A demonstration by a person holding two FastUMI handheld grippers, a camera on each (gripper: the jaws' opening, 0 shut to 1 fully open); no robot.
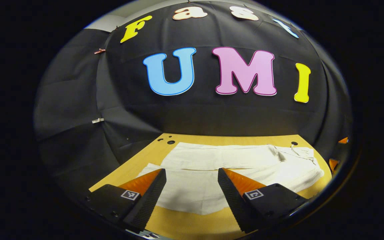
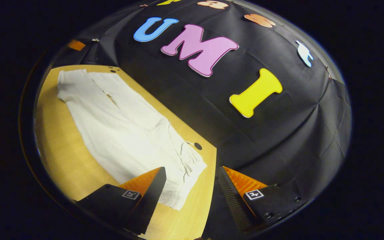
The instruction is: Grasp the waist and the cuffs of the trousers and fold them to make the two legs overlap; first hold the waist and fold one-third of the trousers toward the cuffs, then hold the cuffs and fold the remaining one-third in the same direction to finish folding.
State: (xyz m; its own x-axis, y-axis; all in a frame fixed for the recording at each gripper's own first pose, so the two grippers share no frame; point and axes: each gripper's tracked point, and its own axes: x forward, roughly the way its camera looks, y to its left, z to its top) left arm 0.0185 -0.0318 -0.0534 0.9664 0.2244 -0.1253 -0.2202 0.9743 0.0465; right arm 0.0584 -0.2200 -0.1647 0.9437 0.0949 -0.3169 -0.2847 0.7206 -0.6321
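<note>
Left gripper view, foreground: the left gripper (image 1: 192, 190) is held wide open above the near edge of the table (image 1: 185, 223), nothing between its fingers (image 1: 147, 196). A small square black-and-white marker (image 1: 130, 195) is borne on each finger mount; no legible writing is seen on it. Beyond the fingertips the trousers (image 1: 232, 166) are spread flat, cream-white and lightly creased, both legs side by side and not yet overlapped; the gathered waist (image 1: 303, 160) with its drawstring lies to the right, the cuffs to the left.

Right gripper view, foreground: the right gripper (image 2: 192, 190) is likewise spread wide and empty, poised over the waist end (image 2: 185, 173), its one finger (image 2: 148, 196) above the cloth, the other past the table edge. The legs are seen running away toward the far cuffs (image 2: 72, 83).

Surface: a light wooden top with round dark holes (image 2: 197, 146) near its back edge. Behind, the booth is closed by a black cloth wall (image 1: 212, 120).
</note>
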